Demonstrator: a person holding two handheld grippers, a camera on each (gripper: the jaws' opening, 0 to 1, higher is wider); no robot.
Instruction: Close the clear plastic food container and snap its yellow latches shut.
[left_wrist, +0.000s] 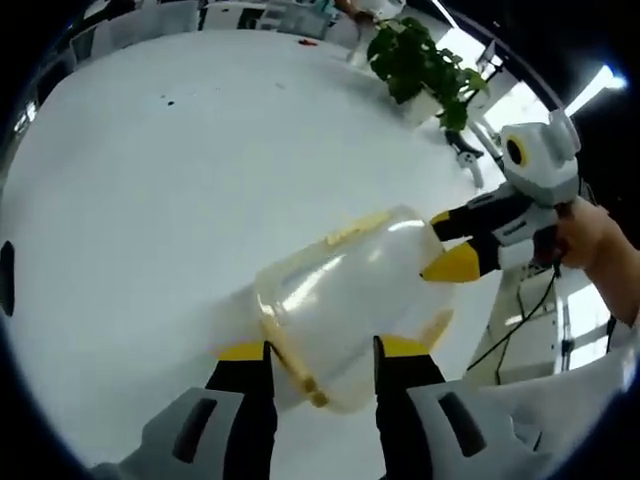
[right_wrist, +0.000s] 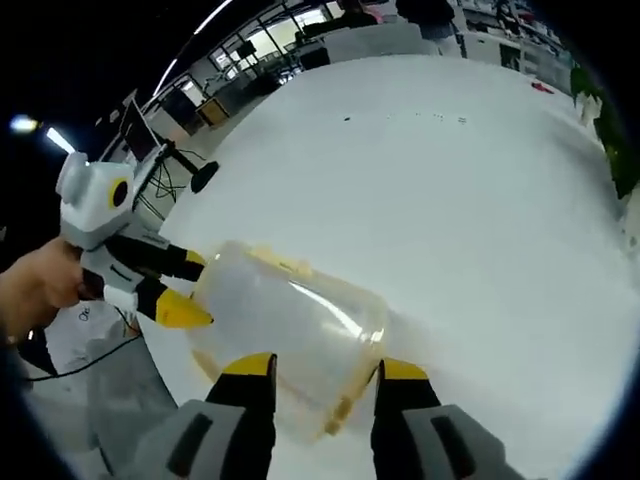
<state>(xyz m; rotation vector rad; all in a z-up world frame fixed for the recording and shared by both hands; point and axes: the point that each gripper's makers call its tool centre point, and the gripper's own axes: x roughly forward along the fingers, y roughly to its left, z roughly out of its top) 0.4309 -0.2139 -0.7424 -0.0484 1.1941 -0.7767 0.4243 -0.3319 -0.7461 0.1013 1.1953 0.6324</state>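
The clear plastic food container (left_wrist: 345, 310) sits on the white bench (left_wrist: 150, 200) between the two tools, its lid already on top, with pale yellow latches (left_wrist: 357, 227) showing along its edges. In the left gripper view, the left hand-held gripper (left_wrist: 320, 350) has its jaws spread apart on either side of the near end of the container; they look close to the walls, but I cannot tell whether they press on them. From the right side of that view the right hand-held gripper (left_wrist: 455, 245), carried in a person's hand (left_wrist: 600, 240), reaches the far end, its yellow tips apart and touching or just beside the container's corner. The right gripper view gives the mirror picture: the right hand-held gripper (right_wrist: 320, 375) straddles its end of the container (right_wrist: 285, 335) with jaws apart, while the left hand-held gripper (right_wrist: 180, 285) comes in from the left. A latch (right_wrist: 340, 412) lies near the right tool's jaws. A potted plant (left_wrist: 420, 65) stands well apart at the bench's far edge. My judgement is that the main risk is slip: the container is light and smooth and rests near the bench edge, so an off-centre push on a latch could skate it sideways or tip it. Squeezing the thin walls could also bow them and pop the lid out of its seat.
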